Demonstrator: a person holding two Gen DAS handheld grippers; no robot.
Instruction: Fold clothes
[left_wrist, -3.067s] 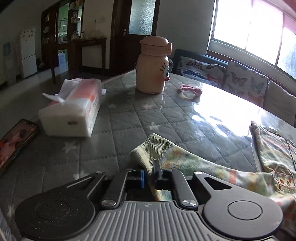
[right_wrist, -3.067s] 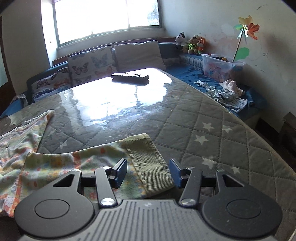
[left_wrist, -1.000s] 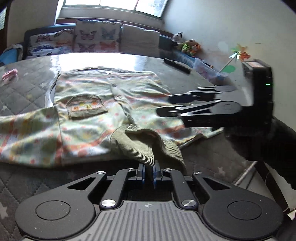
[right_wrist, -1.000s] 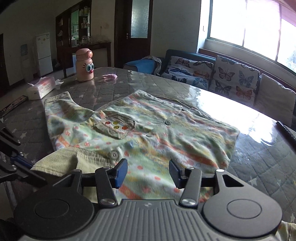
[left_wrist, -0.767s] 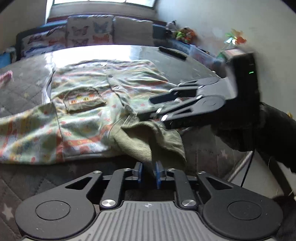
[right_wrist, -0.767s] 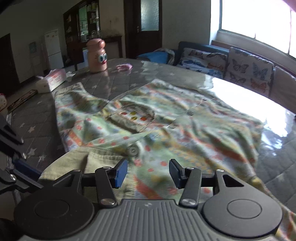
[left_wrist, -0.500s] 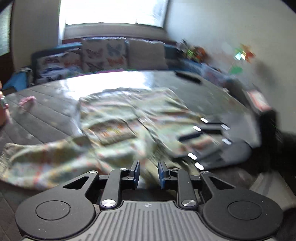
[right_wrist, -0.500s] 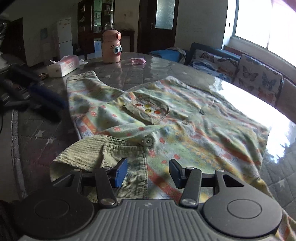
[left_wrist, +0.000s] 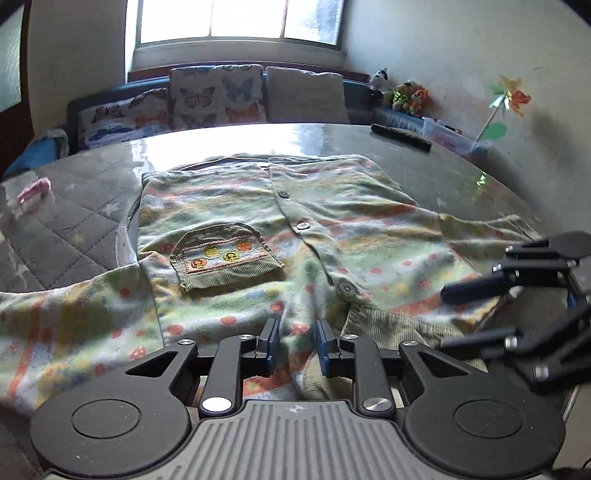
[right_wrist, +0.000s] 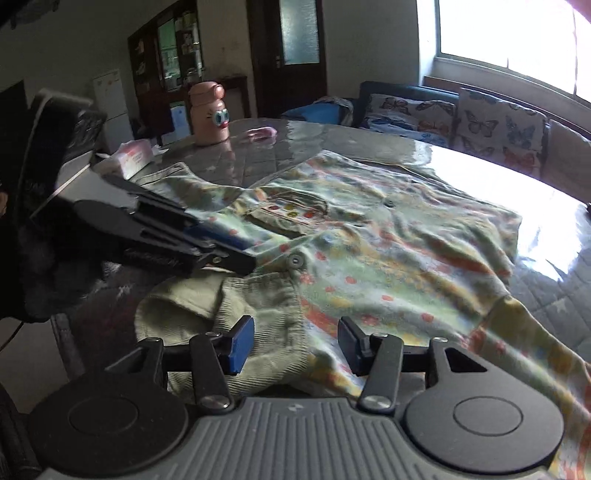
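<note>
Left claw (left_wrist: 294, 341) opening over my shirt (left_wrist: 332, 229), pads clear of the cloth between them. Right claw (right_wrist: 295, 341) parted, gripping nothing, above the folded cuff (right_wrist: 207, 306). Shirt spread on table (left_wrist: 74, 206).

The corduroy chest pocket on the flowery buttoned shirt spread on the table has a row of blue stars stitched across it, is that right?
Not stars. The left wrist view shows the corduroy chest pocket bearing a row of round orange and yellow motifs. It does sit on the flowery buttoned shirt spread on the table.
</note>
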